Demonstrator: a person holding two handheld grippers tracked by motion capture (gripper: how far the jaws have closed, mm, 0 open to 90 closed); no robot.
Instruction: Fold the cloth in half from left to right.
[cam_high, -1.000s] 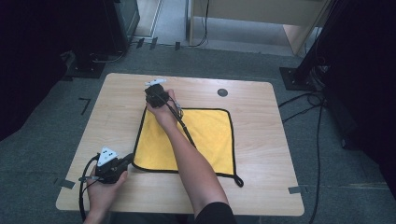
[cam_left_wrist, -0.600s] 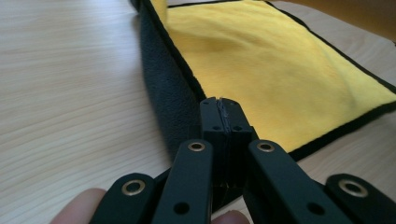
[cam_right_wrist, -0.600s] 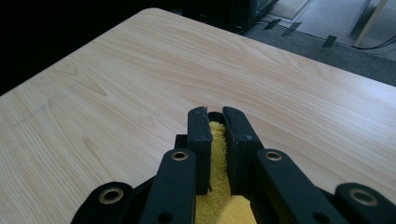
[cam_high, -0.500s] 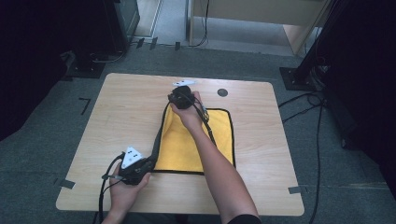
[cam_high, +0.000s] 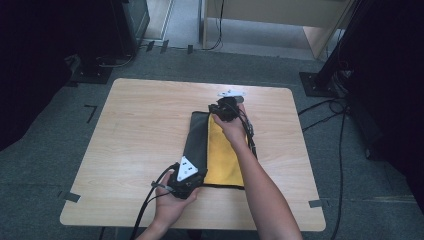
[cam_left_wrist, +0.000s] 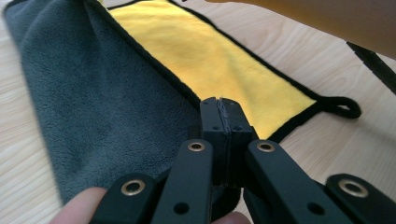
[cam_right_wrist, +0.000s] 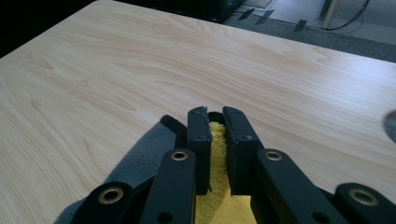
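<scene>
A yellow cloth with black trim lies on the wooden table, its left part turned over so the grey underside faces up. My left gripper is shut on the near corner of that grey flap, and its jaws press together over the grey pile. At the cloth's far corner my right gripper is shut with yellow fabric pinched between its jaws. A trim loop lies at the cloth's near right corner.
Bare wood stretches to the left of the cloth. A round hole sits in the tabletop near the far edge. Black stands and cables stand on the floor to the right, with dark equipment at the left.
Both grippers have moved right across the table, dragging the cloth's left edge over with them. The visible yellow area has narrowed and a grey flap now lies on top.
</scene>
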